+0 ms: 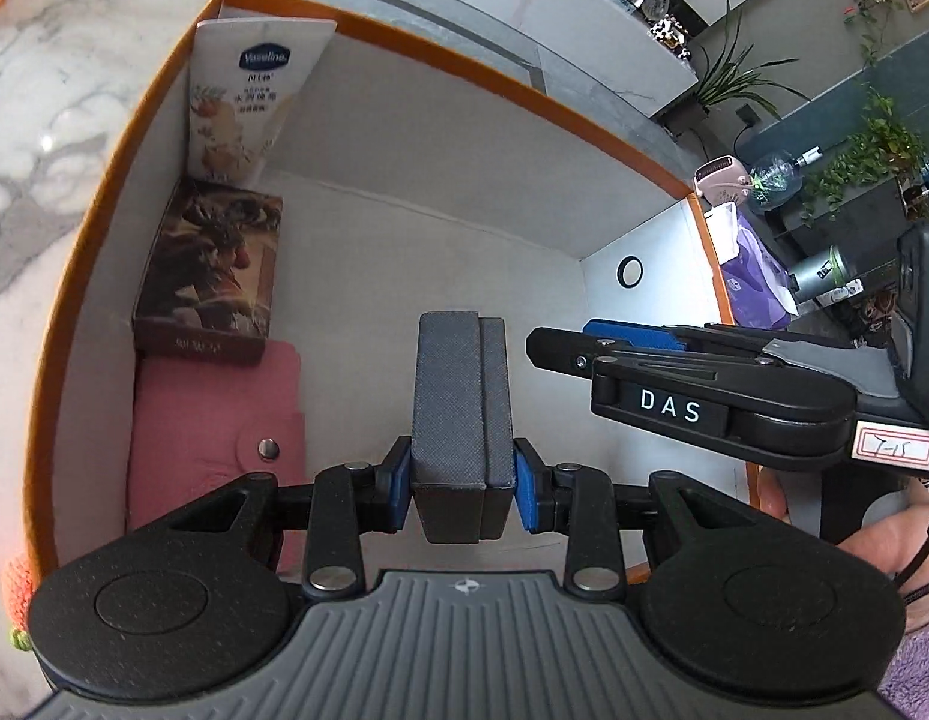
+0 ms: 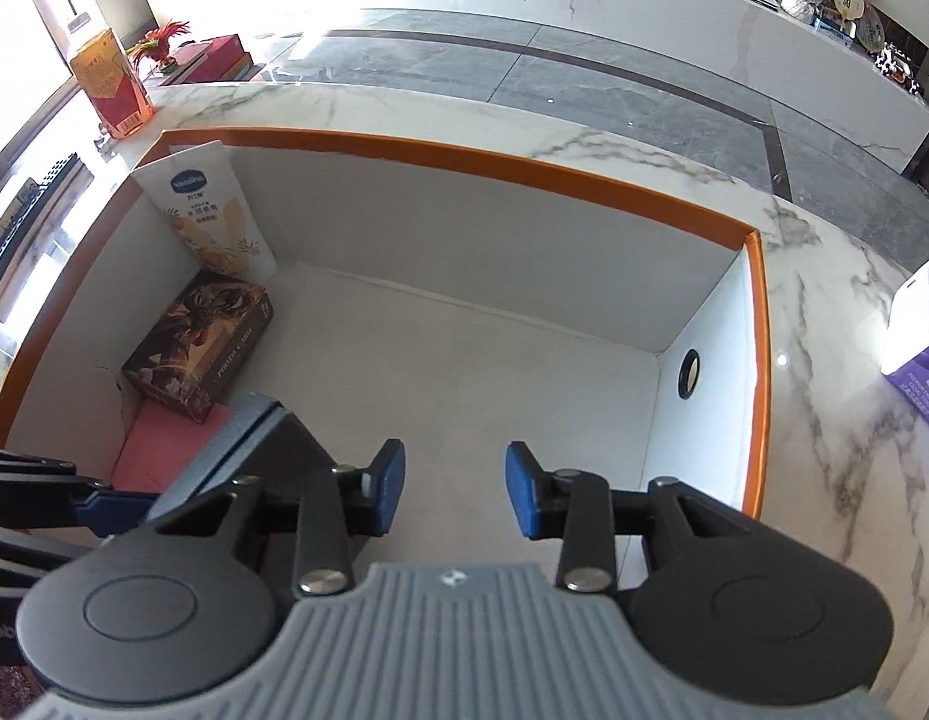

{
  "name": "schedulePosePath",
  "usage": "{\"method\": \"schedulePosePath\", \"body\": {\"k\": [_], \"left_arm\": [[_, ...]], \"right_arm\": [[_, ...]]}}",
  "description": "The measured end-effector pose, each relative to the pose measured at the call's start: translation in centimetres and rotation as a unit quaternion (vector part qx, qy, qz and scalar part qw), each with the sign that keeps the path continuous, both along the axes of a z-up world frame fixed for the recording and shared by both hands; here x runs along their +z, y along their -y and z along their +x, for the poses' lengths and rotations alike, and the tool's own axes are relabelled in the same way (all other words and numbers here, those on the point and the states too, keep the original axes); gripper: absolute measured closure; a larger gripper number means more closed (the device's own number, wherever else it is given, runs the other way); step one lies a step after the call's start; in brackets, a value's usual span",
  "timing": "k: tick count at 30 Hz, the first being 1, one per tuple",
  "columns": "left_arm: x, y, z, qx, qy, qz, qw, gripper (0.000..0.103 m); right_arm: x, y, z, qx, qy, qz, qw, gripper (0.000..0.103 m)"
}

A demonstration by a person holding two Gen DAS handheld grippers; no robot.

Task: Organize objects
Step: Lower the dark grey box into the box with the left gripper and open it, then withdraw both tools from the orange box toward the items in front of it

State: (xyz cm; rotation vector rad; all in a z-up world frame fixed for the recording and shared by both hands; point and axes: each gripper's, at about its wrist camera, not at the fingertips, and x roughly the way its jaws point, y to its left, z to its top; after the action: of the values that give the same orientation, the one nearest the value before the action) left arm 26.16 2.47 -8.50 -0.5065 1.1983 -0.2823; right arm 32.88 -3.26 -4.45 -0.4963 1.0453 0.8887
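The left gripper (image 1: 462, 483) clamps a dark grey, textured rectangular case (image 1: 461, 420) between its blue pads (image 1: 527, 495), holding it upright over the floor of the orange-rimmed box (image 1: 464, 66); a seam splits the case into a thick and a thin half. To its right, the right gripper (image 2: 454, 489) reaches into the same box with its jaws spread apart and nothing between them; its black side reads "DAS", and a handwritten white sticker sits farther back on its body. Along the box's left wall lie three things in a row. Nearest is a pink, soft-looking wallet (image 1: 215, 426) with a round metal snap. Next comes a brown card box (image 1: 209, 270) printed with a swirling figure, its side reading "PHOTO CARD" in the right wrist view, one end resting on the wallet. Farthest, in the corner, a white "Vaseline" tube (image 1: 251, 102) leans on the wall, with Chinese lettering too small to read. The box's white inner walls are smooth; its right wall has a round, black-ringed hole (image 1: 630, 270). The box stands on a white, grey-veined marble counter (image 2: 824, 300).
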Motion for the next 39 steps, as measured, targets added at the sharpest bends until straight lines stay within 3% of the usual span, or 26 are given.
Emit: {"method": "schedulePosePath", "body": {"k": [4,8,14,15,18,26,30,34,39], "left_arm": [[-0.6,0.0,0.1,-0.012,-0.023,0.001,0.9997,0.064],[0.5,0.5,-0.5,-0.035,-0.01,0.067,0.9971,0.057],[2.2,0.0,-1.5,-0.04,0.009,0.101,0.994,0.052],[2.4,-0.2,-1.7,-0.042,0.015,0.108,0.9931,0.053],[2.9,0.0,-1.8,-0.057,0.028,0.127,0.9899,0.069],[0.8,0.3,-0.3,-0.048,-0.004,0.121,0.9915,0.075],[-0.3,0.4,0.1,-0.051,-0.029,0.1,0.9933,0.084],[-0.1,0.0,0.0,-0.043,-0.023,0.093,0.9944,0.084],[2.4,-1.5,-1.2,-0.027,0.024,0.108,0.9935,0.084]], "right_arm": [[0.0,0.0,-0.4,0.003,-0.009,0.009,1.0,0.061],[0.0,0.1,-0.7,0.007,-0.012,0.011,1.0,0.06],[-0.2,-0.2,-1.2,0.014,-0.023,0.018,0.999,0.059],[-0.2,-0.3,-1.3,0.014,-0.025,0.019,0.999,0.059],[-0.4,-0.5,-1.5,0.016,-0.025,0.016,0.999,0.059],[-0.8,-0.3,-1.3,0.009,-0.047,0.007,0.999,0.06],[-1.2,-0.1,-1.2,0.004,-0.057,0.004,0.998,0.061],[-1.5,0.1,-0.9,-0.005,-0.07,0.005,0.998,0.061],[-2.2,0.5,-0.6,-0.023,-0.124,0.012,0.992,0.06]]}}
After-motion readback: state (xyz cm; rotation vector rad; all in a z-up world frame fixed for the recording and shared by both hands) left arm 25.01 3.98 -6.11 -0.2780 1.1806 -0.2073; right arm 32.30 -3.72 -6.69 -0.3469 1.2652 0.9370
